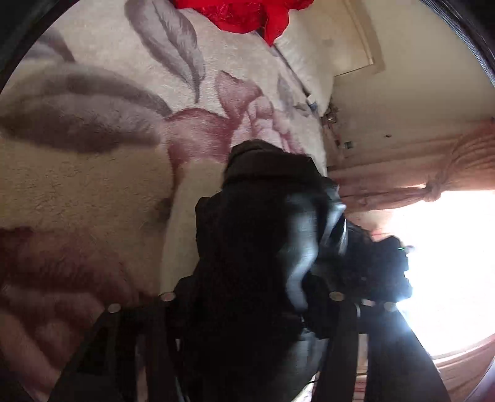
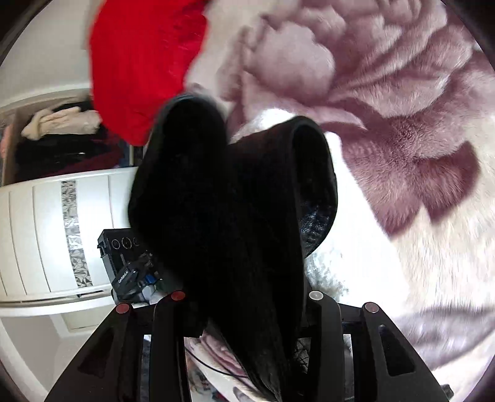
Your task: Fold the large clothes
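A black garment [image 1: 247, 235] hangs bunched from my left gripper [image 1: 250, 303], which is shut on it above the floral blanket [image 1: 92, 173]. In the right wrist view the same black garment [image 2: 216, 201] is draped in two thick folds over my right gripper [image 2: 244, 300], which is shut on it. Both grippers hold the cloth up off the bed. The fingertips of both are hidden under the black fabric. The other gripper [image 1: 380, 269] shows as a dark shape against the bright window.
A red garment [image 1: 247, 15] lies at the far end of the blanket; it also shows in the right wrist view [image 2: 142, 68]. A white cabinet [image 2: 46, 235], a black device [image 2: 123, 256] and a shelf of clothes [image 2: 55, 139] stand left. Pink curtain [image 1: 433, 164] by the window.
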The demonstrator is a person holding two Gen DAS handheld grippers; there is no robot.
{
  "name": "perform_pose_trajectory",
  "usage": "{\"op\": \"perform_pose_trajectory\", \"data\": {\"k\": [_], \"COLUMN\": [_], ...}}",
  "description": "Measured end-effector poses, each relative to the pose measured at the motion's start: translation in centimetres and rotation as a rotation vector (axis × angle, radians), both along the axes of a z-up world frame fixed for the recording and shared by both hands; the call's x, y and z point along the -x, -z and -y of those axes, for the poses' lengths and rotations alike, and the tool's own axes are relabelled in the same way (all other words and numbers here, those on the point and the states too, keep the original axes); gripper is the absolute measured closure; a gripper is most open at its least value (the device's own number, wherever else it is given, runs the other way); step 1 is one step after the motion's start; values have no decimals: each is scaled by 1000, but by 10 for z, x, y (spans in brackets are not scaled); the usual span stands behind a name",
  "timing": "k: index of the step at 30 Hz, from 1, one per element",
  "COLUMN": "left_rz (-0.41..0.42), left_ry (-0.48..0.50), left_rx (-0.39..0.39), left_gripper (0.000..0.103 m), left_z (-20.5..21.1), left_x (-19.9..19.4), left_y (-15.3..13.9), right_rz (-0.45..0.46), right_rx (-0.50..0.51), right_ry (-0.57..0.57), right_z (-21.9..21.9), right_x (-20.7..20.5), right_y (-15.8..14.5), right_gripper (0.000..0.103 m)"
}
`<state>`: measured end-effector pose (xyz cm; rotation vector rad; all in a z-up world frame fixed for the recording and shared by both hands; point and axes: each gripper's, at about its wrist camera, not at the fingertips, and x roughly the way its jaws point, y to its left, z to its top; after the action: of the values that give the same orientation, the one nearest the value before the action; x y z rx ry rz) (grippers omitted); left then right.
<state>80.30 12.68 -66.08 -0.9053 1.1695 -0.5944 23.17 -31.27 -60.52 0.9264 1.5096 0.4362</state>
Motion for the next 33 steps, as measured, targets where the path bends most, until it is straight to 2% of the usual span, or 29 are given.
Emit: {"op": "perform_pose_trajectory", "data": {"k": [3, 7, 8, 10, 11, 12, 13, 14, 15, 16, 17, 21, 25, 28, 33], "left_rz": [-3, -18, -7, 47, 92, 115, 135, 144, 157, 173, 188, 245, 247, 246, 296], "left_ry": [29, 24, 24, 9, -6, -21, -39, -46, -60, -79, -94, -117, -106, -104, -142], "left_rx": [16, -92, -151, -311, -416, -484, -561, -594, -635, -677, -707, -856, -943, -945, -972], "left_gripper": [43, 43, 39, 36, 31, 29, 24, 12, 7, 2, 2, 0, 0, 0, 0], "left_z": [-3, -5, -4, 2, 6, 10, 14, 17, 22, 26, 29, 52, 68, 77, 88], "left_x": [0, 8, 11, 17, 23, 27, 34, 36, 43, 51, 57, 91, 123, 141, 188], "left_y": [-1, -30, -40, -61, -74, -82, -93, -95, -102, -109, -113, -133, -152, -171, -230], "right_rz": [10, 8, 14, 37, 58, 80, 103, 123, 144, 155, 150, 167, 199, 210, 234], "right_rx": [-17, 112, 143, 256, 337, 396, 487, 582, 670, 715, 737, 916, 1046, 1072, 1071], "right_ry": [-17, -94, -107, -134, -145, -151, -169, -175, -180, -176, -159, -111, -83, -35, 28], "right_z": [5, -6, -11, -17, -20, -22, -27, -31, -38, -43, -45, -64, -86, -91, -89], "right_x": [-17, -24, -21, -14, -9, 0, 7, 14, 23, 33, 43, 94, 136, 169, 225], "right_y": [9, -4, -11, -28, -41, -49, -58, -66, -73, -79, -84, -103, -125, -152, -208], "right_gripper": [58, 43, 35, 29, 24, 15, 12, 10, 8, 6, 0, 0, 0, 0, 0]}}
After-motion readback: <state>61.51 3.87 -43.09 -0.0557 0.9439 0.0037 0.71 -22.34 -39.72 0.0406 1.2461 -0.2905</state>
